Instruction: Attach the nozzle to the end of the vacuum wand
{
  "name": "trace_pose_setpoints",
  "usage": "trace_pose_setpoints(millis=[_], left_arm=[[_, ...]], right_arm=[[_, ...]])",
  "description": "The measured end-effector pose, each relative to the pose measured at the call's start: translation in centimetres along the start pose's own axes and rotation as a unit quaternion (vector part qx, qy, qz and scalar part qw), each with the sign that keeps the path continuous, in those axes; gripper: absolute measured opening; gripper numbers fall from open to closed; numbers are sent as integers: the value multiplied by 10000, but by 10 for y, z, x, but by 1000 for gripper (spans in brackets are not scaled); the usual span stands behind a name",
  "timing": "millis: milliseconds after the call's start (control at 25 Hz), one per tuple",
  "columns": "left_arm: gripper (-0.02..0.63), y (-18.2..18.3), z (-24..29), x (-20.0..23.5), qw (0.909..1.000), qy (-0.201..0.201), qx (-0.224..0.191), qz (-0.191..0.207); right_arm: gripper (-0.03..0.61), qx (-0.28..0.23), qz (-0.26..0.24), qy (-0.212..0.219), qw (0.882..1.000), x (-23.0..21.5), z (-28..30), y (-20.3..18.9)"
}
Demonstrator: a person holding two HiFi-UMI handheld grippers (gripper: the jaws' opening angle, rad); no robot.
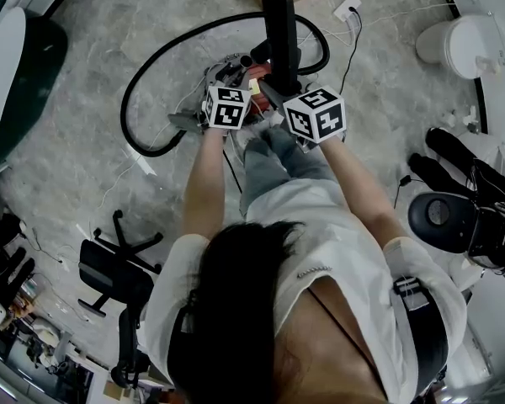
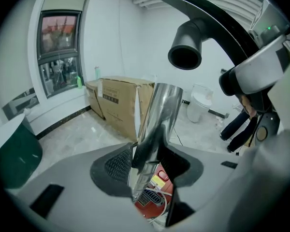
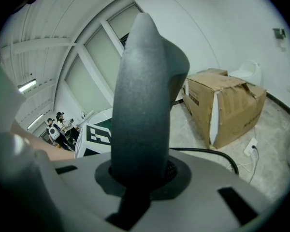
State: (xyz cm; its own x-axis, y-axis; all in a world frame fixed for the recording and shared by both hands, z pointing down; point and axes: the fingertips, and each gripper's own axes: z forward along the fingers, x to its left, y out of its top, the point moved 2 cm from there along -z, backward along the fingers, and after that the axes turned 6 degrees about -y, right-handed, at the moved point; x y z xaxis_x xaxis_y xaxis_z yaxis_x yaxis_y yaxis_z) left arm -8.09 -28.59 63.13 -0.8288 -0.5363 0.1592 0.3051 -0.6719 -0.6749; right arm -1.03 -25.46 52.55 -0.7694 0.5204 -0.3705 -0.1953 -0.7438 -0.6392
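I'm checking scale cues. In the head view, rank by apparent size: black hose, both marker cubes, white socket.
1. Black hose, largest.
2. Right marker cube.
3. Left marker cube, which looks smaller, though the right may just sit nearer the camera.
4. White socket, smallest.

Grey, marble-veined floor point(image 1: 84, 141), seen steeply from above. A vacuum cleaner body point(image 1: 225, 67), grey and red, rests on it near the top centre. Its black hose point(image 1: 124, 103) lies in a wide loop that sweeps out to the left and arches back over the body. Beyond the loop stands a brown cardboard box point(image 2: 118, 103), one flap open. A white power strip point(image 1: 347, 7) lies to the upper right, with thin white and black cables trailing from it across the floor. A white toilet-like fixture point(image 1: 459, 45) stands at the far right. A black office chair point(image 1: 109, 263) sits at the lower left, well apart from the hose.
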Motion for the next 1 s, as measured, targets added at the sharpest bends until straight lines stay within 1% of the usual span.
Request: trace_pose_setpoints(millis=[200,320,400,480,640,760,880,1000], left_arm=[[178,-4,-6,-3,10000,6,-68,65],[178,-4,-6,-7,9999,41,-108,88],[178,-5,-6,-9,9999,46,-125,100],[178,-5,-7,-9,9998,49,-132,115],[176,-5,-6,-8,9998,40,-172,130],[176,-5,-7,-6,9997,54,-222,127],[176,-4,-8,-7,9996,66,-253,113],[176,-2,-9,-8,9996,57,-260,107]], right_arm=[[62,155,-38,230,9996,5,7,-5],[63,349,-8,408,9986,2,9,-11],[63,474,138,547,9973,0,10,-15],[63,546,397,712,9952,-1,12,-18],[63,632,867,1093,9882,-1,15,-17],[63,882,1074,1496,9789,3,19,-16],[63,1152,1199,1670,9718,3,20,-17],[63,1302,1310,1851,9652,2,19,-17]])
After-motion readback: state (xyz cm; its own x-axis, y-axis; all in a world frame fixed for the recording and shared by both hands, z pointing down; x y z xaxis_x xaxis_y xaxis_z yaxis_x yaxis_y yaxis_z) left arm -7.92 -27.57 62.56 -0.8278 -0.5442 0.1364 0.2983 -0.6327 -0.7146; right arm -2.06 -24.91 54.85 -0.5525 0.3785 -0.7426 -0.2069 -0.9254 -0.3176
